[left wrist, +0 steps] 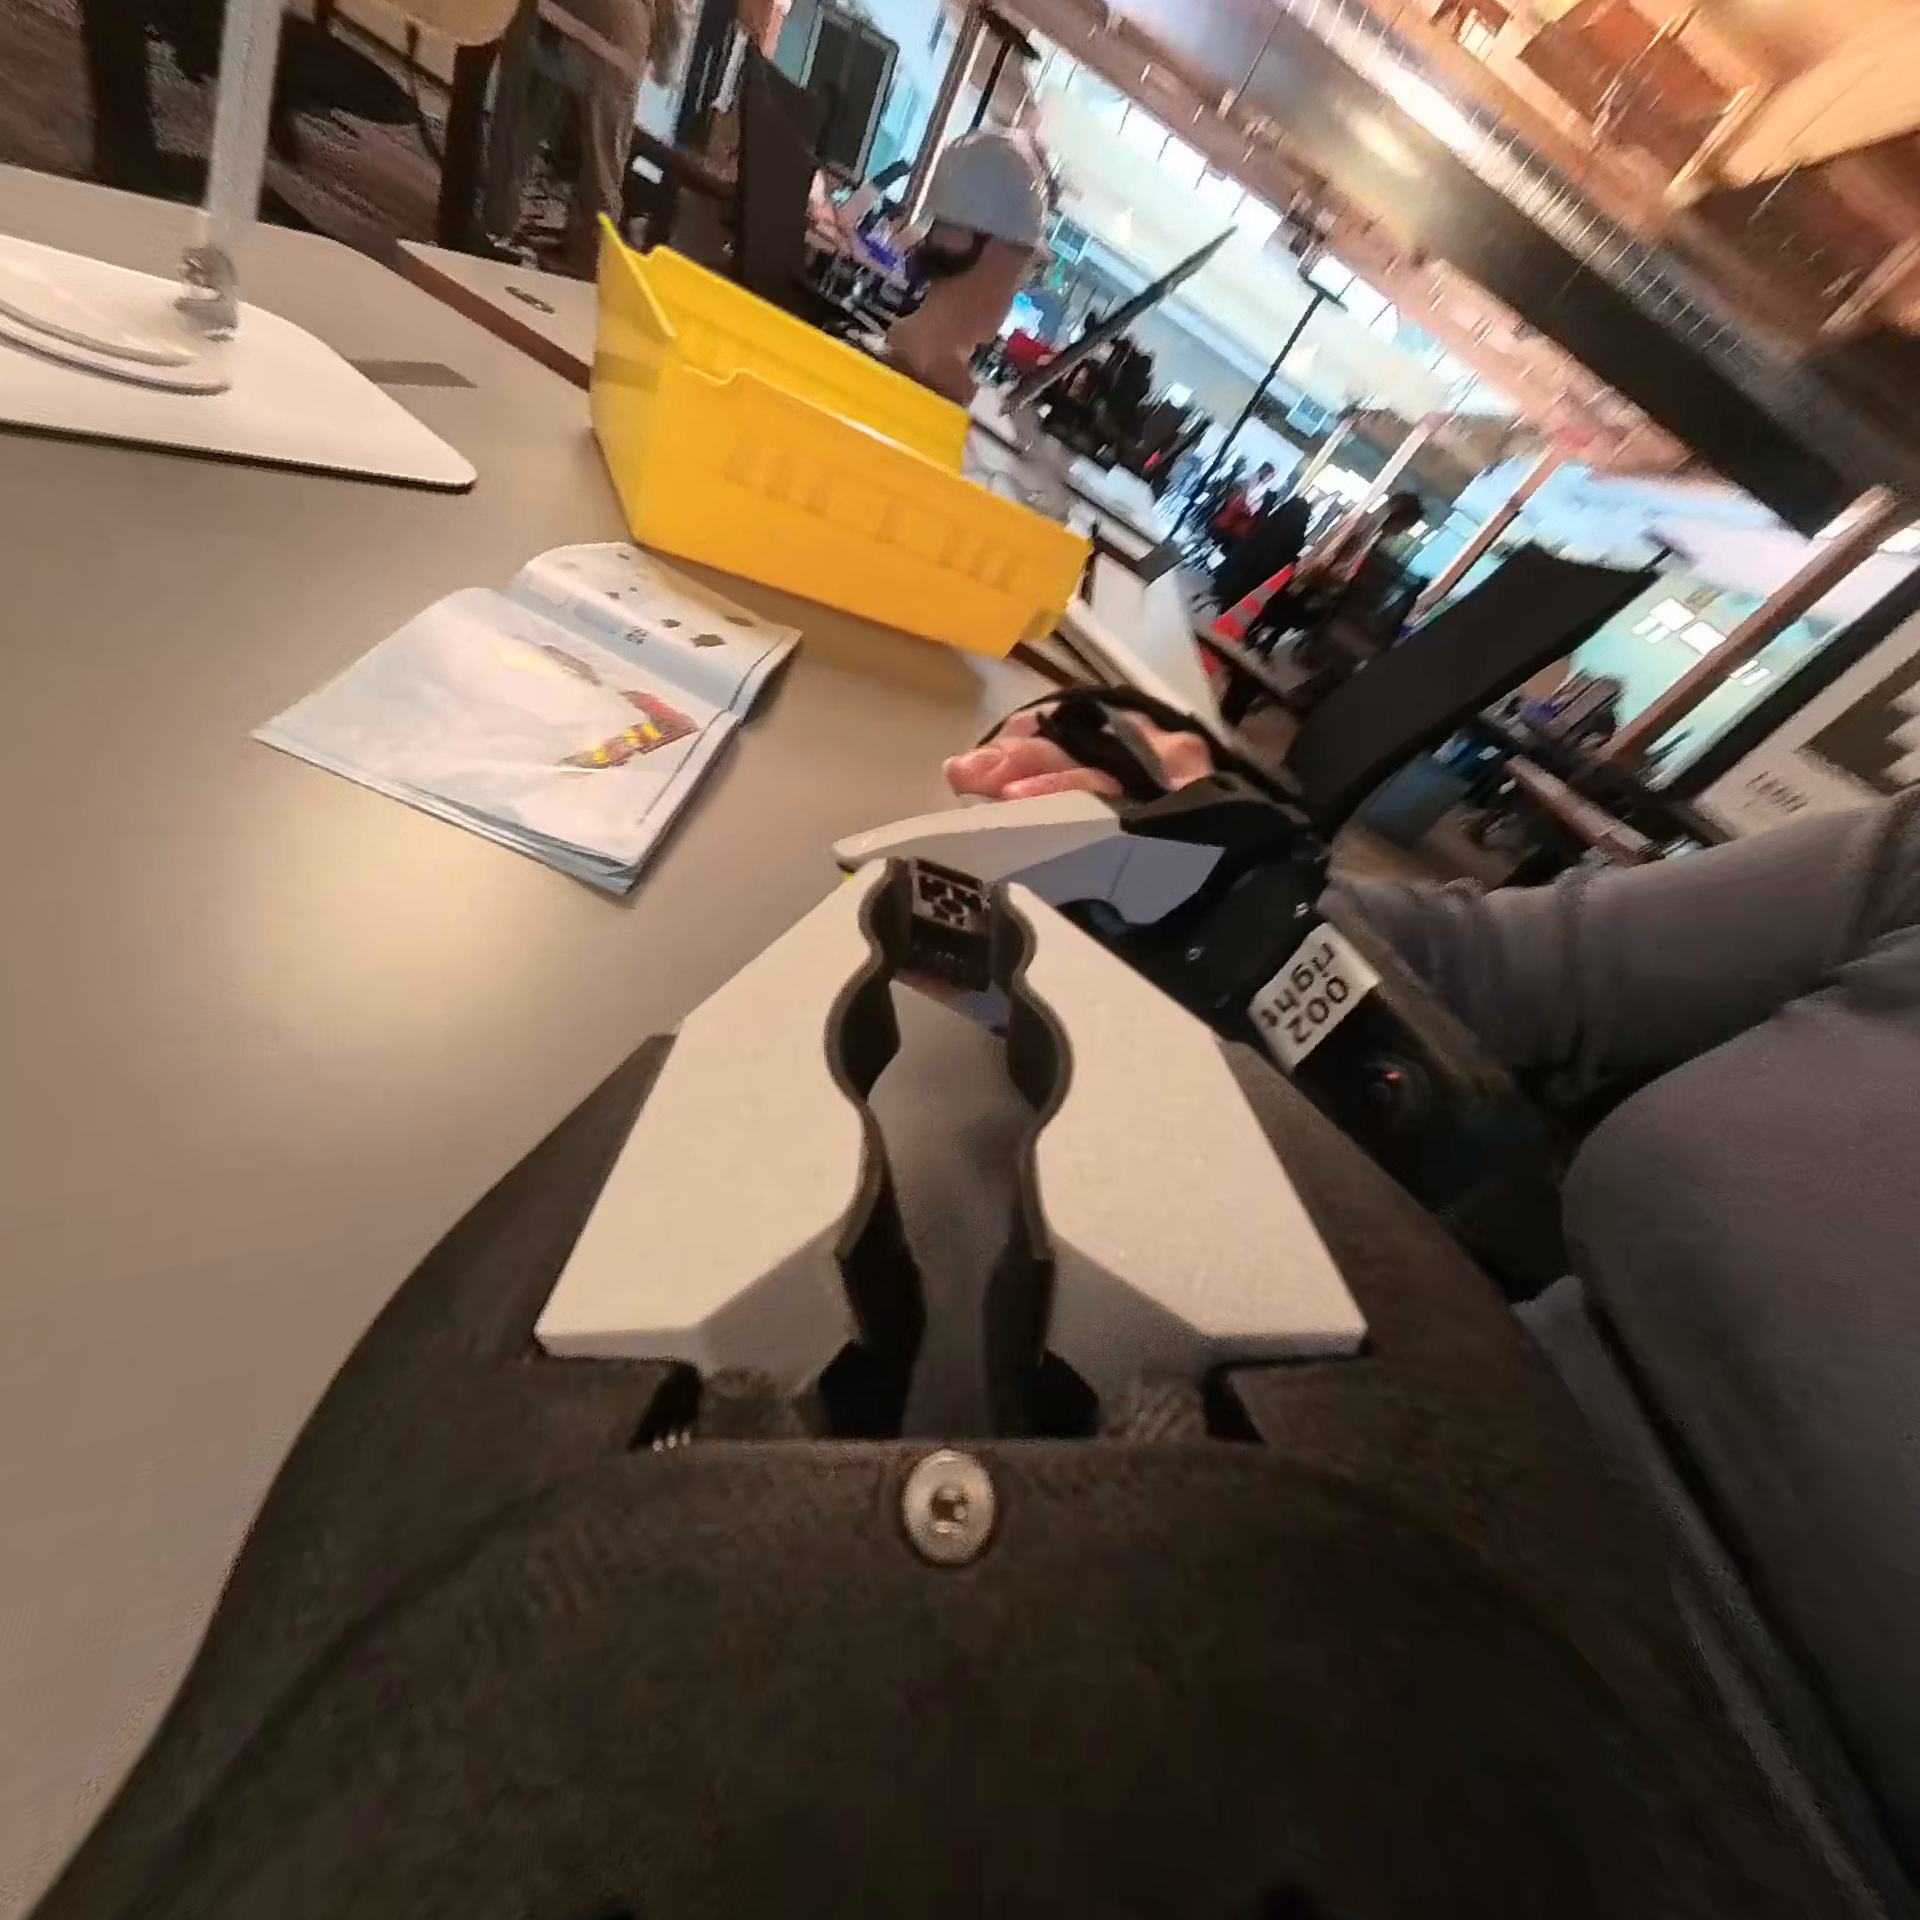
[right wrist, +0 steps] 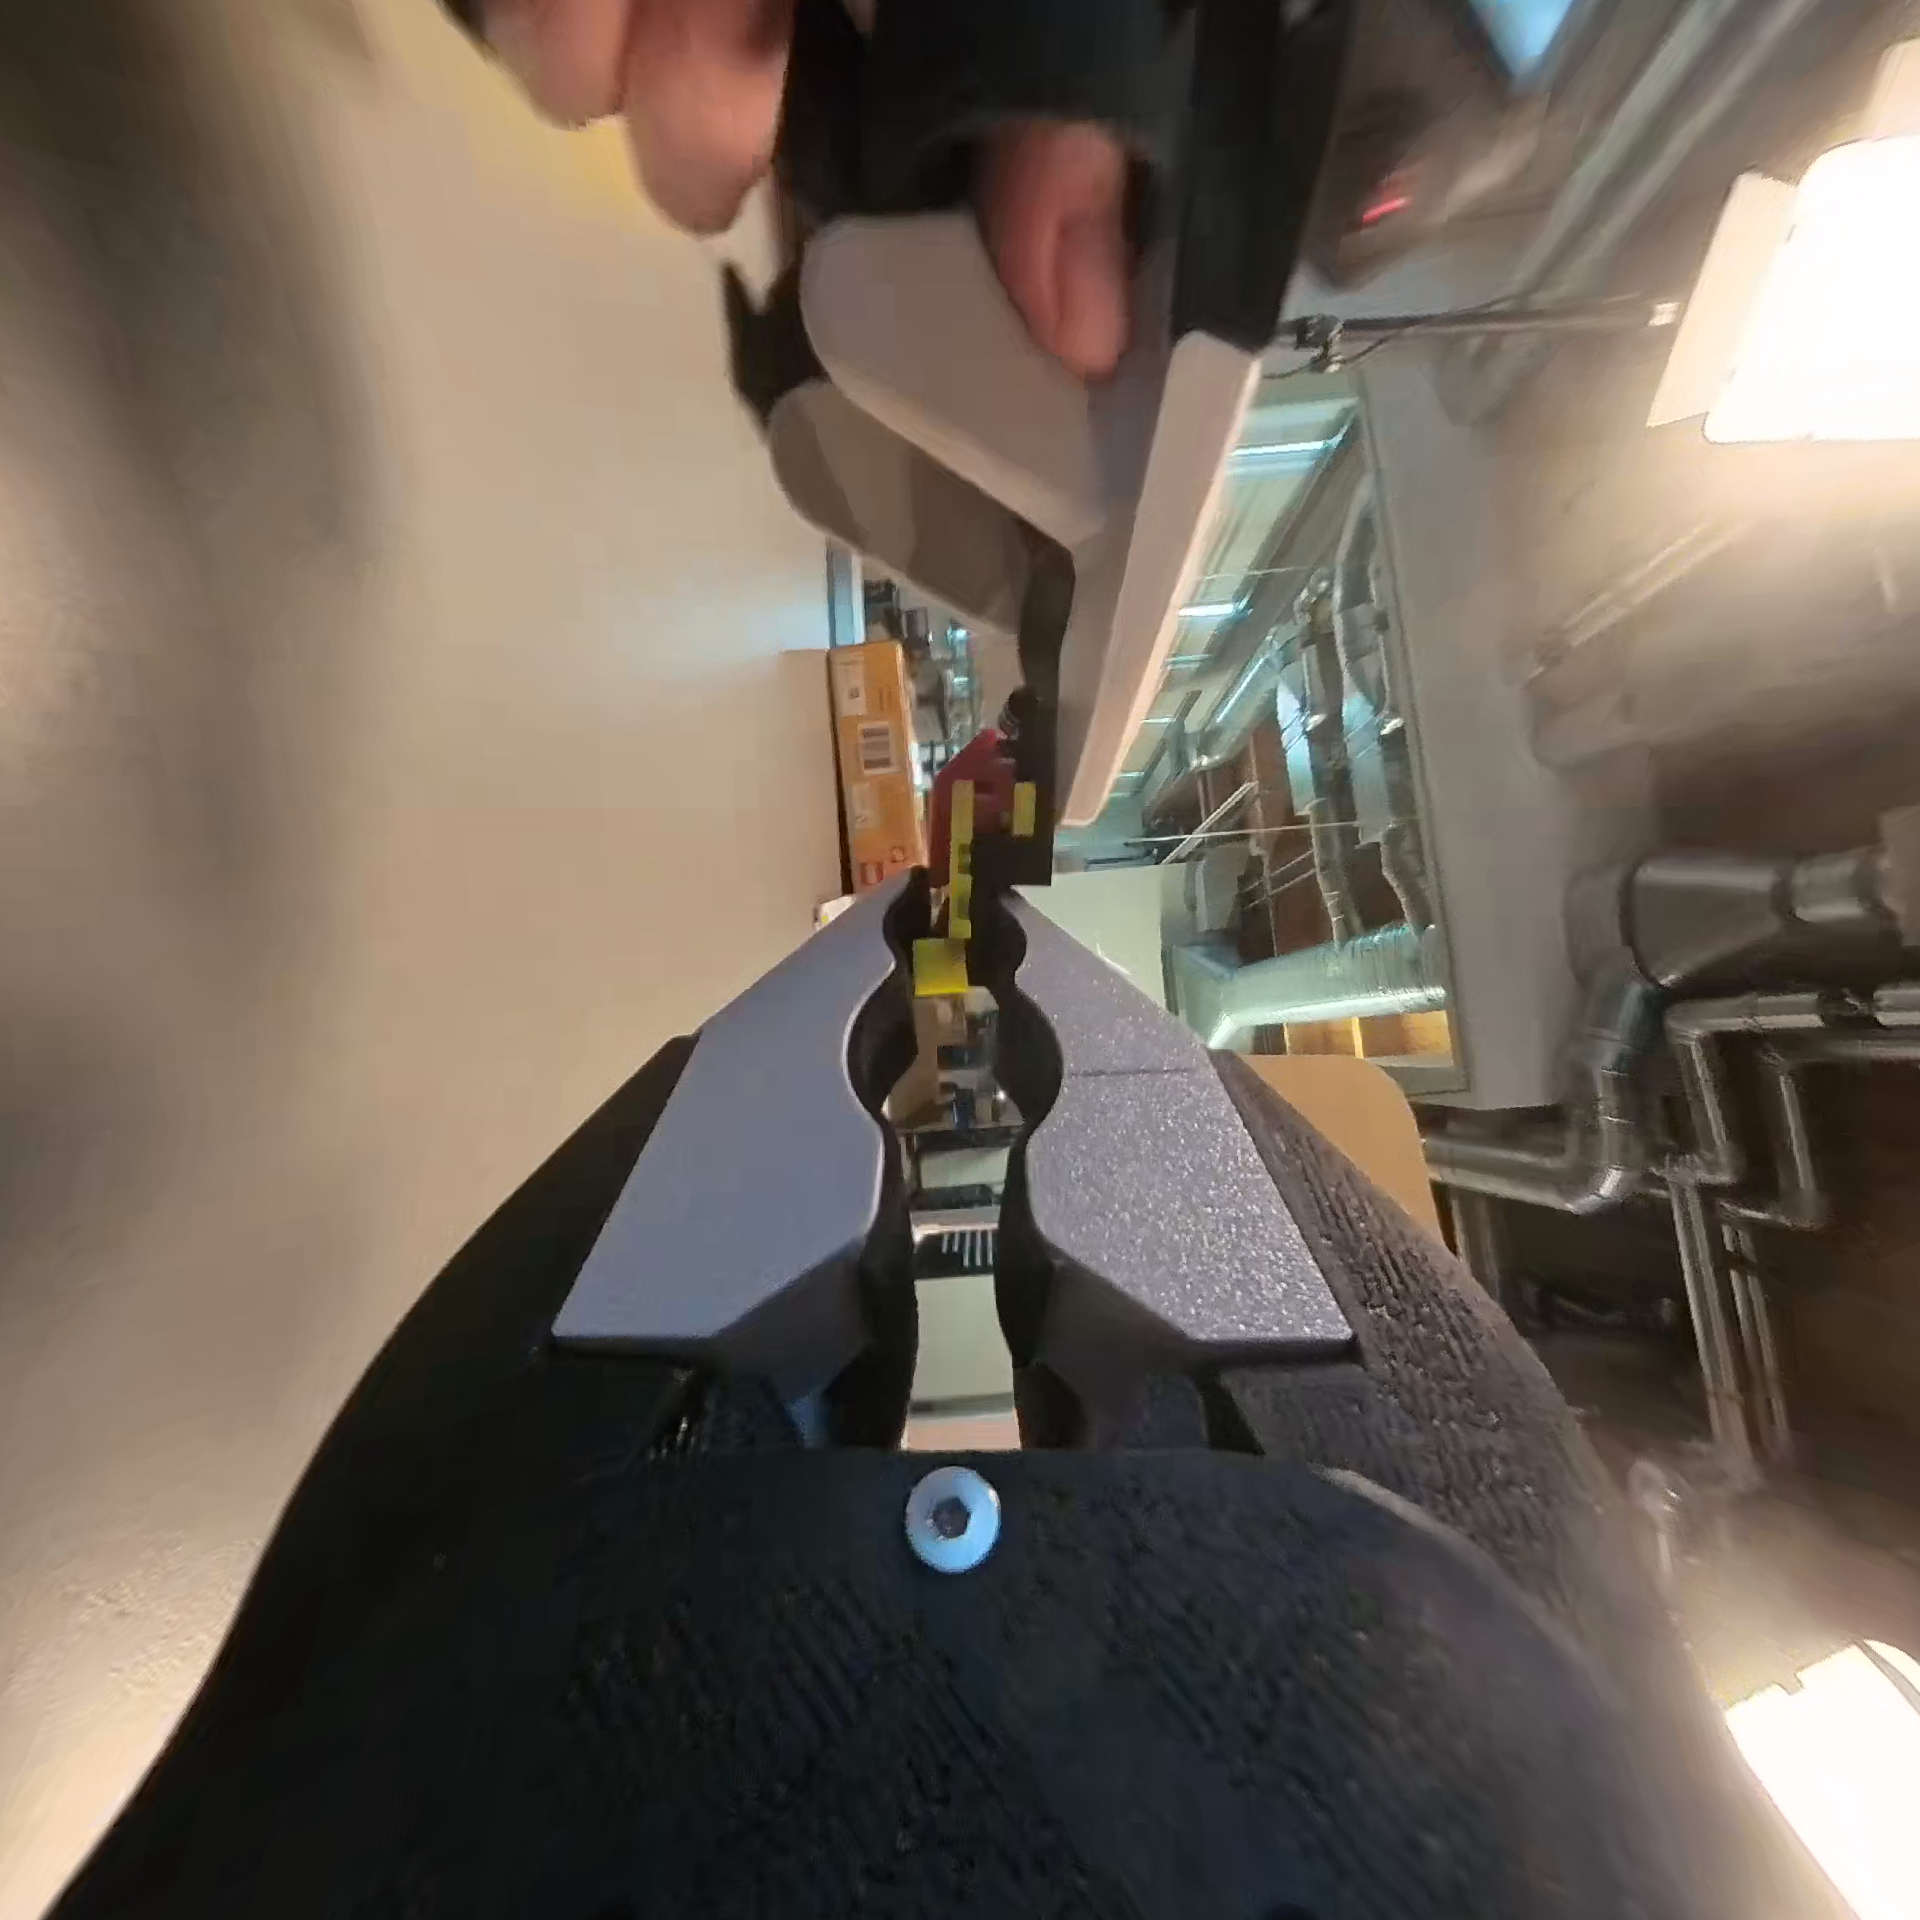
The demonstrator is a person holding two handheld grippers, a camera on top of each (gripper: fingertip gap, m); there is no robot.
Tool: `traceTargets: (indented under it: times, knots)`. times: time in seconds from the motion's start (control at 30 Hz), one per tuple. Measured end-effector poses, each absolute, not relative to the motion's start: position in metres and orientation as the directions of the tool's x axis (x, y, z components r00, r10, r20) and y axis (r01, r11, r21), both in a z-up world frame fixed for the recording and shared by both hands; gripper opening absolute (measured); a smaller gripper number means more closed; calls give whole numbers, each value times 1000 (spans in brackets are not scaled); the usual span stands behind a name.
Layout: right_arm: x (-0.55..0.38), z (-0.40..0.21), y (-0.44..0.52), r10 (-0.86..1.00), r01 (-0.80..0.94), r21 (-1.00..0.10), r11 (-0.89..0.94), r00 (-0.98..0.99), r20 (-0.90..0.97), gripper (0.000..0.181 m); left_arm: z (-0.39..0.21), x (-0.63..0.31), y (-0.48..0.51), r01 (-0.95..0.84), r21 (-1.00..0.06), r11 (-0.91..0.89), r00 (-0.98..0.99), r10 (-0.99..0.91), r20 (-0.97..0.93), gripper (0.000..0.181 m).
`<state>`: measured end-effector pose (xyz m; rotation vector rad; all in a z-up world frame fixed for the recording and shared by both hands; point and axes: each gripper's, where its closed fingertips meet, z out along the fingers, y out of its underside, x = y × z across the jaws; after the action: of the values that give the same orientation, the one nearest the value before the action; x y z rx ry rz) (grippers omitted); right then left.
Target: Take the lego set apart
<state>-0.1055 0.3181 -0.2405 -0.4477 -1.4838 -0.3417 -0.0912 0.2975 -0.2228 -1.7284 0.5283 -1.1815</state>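
The lego set is a small build of black, yellow and red bricks, held in the air between both grippers. In the left wrist view my left gripper (left wrist: 940, 888) is shut on its black end (left wrist: 948, 925). In the right wrist view my right gripper (right wrist: 956, 920) is shut on its yellow part (right wrist: 940, 961), with red and black bricks (right wrist: 977, 774) sticking out beyond the tips. The left gripper's grey fingers (right wrist: 1143, 582) come in from above and pinch the far black end. The right gripper's finger (left wrist: 987, 831) meets the set just beyond my left tips.
A yellow plastic bin (left wrist: 831, 468) stands on the grey table (left wrist: 208, 987), with an open instruction booklet (left wrist: 530, 717) in front of it. A white stand base (left wrist: 260, 405) sits at the far left. A person's grey sleeve (left wrist: 1662, 935) is at the right. Both grippers' tips are close together, under 4 cm apart.
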Motion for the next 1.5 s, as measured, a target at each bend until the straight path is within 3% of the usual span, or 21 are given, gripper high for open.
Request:
traceTargets:
  times: [0.03, 0.07, 0.1, 0.13, 0.17, 0.23, 0.3, 0.37, 0.43, 0.57, 0.63, 0.73, 0.9, 0.97, 1.1, 1.27, 1.4, 1.43, 1.5]
  knots:
    - [-105, -240, 318, 46, 482, -71, 873, 63, 997, 7, -220, -91, 297, 193, -853, -484, 402, -755, 519, 12]
    - [-103, -252, 320, 49, 487, -39, 872, -6, 999, 6, -202, -97, 296, 308, -828, -469, 317, -770, 554, 0]
    - [-100, -266, 323, 21, 490, 19, 871, -76, 997, 6, -165, -120, 293, 515, -717, -471, 144, -777, 613, 0]
    - [-97, -269, 326, -18, 496, 59, 866, -86, 996, 6, -151, -146, 296, 615, -659, -433, 118, -776, 620, 0]
    - [-95, -263, 328, 10, 503, 14, 864, -44, 999, 6, -160, -159, 302, 603, -692, -396, 228, -746, 626, 0]
    - [-98, -247, 329, 86, 500, -94, 861, 38, 996, 6, -190, -155, 308, 459, -790, -407, 421, -683, 597, 0]
    - [-102, -250, 326, 88, 489, -87, 868, 22, 996, 6, -219, -139, 310, 245, -876, -416, 566, -673, 477, 5]
    - [-104, -257, 321, 89, 474, -78, 877, -1, 996, 6, -234, -117, 302, 14, -920, -391, 586, -743, 325, 28]
    - [-103, -260, 321, 144, 469, -125, 874, -4, 990, 6, -245, -104, 294, -233, -946, -227, 593, -804, 47, 34]
    - [-102, -267, 322, 240, 465, -201, 862, -27, 970, 7, -258, -100, 291, -623, -779, 68, 521, -708, -478, 34]
    - [-103, -273, 322, 263, 471, -208, 857, -54, 963, 7, -264, -101, 296, -733, -672, 106, 466, -643, -608, 17]
    - [-102, -281, 323, 298, 489, -220, 844, -87, 951, 7, -272, -105, 300, -826, -551, 117, 391, -584, -711, 8]
    - [-101, -293, 327, 485, 540, -368, 757, -88, 870, 10, -282, -108, 308, -862, -506, 38, 395, -577, -715, 4]
    - [-100, -295, 328, 524, 562, -398, 725, -76, 848, 21, -282, -108, 311, -848, -530, 7, 430, -575, -696, 3]
    - [-99, -286, 327, 515, 569, -399, 719, -50, 856, 7, -271, -107, 313, -763, -645, -28, 546, -562, -622, 2]
    - [-96, -277, 331, 316, 565, -218, 795, -80, 946, 6, -265, -105, 314, -655, -753, -57, 637, -577, -511, 1]
    - [-92, -276, 327, 248, 536, -140, 832, -135, 959, 6, -254, -108, 316, -501, -861, -93, 729, -581, -361, 0]
    - [-89, -286, 325, 235, 529, -105, 842, -186, 954, 6, -241, -118, 320, -456, -887, -70, 763, -544, -349, 0]
    - [-90, -293, 327, 165, 530, -25, 847, -219, 962, 7, -222, -127, 318, -259, -960, -108, 805, -573, -153, 0]
